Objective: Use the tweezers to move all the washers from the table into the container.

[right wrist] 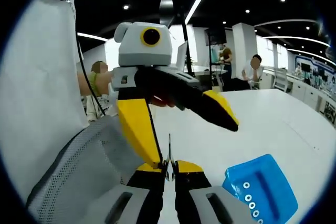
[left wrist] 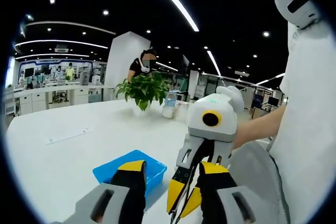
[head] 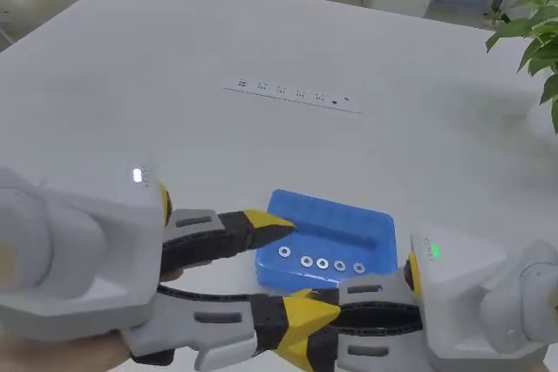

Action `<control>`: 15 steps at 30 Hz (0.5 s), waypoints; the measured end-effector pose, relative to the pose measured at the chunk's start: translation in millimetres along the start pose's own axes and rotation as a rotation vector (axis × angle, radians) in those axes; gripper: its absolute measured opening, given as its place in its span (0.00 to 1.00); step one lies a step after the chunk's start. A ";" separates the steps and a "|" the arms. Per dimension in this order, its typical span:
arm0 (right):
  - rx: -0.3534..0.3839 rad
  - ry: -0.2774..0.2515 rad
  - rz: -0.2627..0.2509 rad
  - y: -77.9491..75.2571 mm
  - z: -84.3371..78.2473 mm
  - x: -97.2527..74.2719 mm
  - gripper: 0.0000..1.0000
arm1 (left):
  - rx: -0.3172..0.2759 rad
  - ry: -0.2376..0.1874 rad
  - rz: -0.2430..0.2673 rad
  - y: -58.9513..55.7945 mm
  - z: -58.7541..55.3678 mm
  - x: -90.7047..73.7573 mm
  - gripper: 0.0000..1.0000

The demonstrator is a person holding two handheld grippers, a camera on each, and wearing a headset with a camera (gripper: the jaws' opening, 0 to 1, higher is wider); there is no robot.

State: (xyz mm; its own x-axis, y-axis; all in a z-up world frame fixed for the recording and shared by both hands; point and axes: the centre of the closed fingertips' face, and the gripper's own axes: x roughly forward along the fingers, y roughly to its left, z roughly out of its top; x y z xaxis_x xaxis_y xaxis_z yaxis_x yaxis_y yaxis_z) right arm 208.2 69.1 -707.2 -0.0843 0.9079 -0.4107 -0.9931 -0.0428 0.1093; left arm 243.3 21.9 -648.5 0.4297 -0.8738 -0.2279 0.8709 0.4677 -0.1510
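A blue container (head: 336,219) sits near the table's front edge with several washers (head: 323,263) in a row inside it. My left gripper (head: 314,265) comes in from the left, open, its jaws spread over the container's front. My right gripper (head: 292,346) reaches in from the right, shut on thin metal tweezers (right wrist: 169,156). In the left gripper view the right gripper (left wrist: 184,195) faces me, the tweezers (left wrist: 178,212) hanging from its yellow tips beside the container (left wrist: 113,170). The right gripper view has the left gripper (right wrist: 195,144) open above the container (right wrist: 265,174) and washers (right wrist: 251,196).
A white table (head: 174,128) spreads ahead, with a flush socket strip (head: 292,93) in its middle. A potted plant (head: 536,41) stands at the far right edge. Office desks and people are in the background beyond the table.
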 end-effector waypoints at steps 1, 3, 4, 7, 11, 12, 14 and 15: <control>-0.003 -0.004 -0.001 0.1 1.2 -0.6 0.02 | 0.017 0.013 -0.020 -2.6 -2.2 0.6 0.29; -0.002 -0.011 -0.005 -0.9 2.7 -1.8 0.02 | 0.036 0.021 -0.039 -4.9 -3.4 1.3 0.17; -0.001 -0.015 -0.011 -2.2 3.5 -3.0 0.02 | 0.030 0.015 -0.043 -5.5 -2.5 2.0 0.16; -0.003 -0.018 -0.018 -3.5 3.7 -4.8 0.03 | 0.029 0.009 -0.057 -6.4 -1.5 3.8 0.11; -0.001 -0.016 -0.036 -6.7 2.7 -7.4 0.03 | 0.052 0.009 -0.093 -11.3 -0.7 7.7 0.00; -0.001 -0.016 -0.040 -7.8 2.4 -8.6 0.03 | 0.054 0.008 -0.101 -12.6 -0.5 8.7 0.00; -0.001 -0.012 -0.048 -9.1 1.0 -10.3 0.03 | 0.053 0.009 -0.099 -11.6 -0.4 11.3 0.00; -0.002 -0.010 -0.051 -9.5 0.2 -11.3 0.03 | 0.049 0.012 -0.103 -11.5 -0.3 12.1 0.00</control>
State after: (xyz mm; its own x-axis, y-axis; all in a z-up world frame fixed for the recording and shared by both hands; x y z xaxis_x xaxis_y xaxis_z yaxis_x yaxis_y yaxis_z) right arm 218.6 59.3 -703.4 -0.0328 0.9129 -0.4069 -0.9963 0.0027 0.0864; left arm 238.5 6.0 -649.8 0.3349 -0.9151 -0.2247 0.9210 0.3682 -0.1269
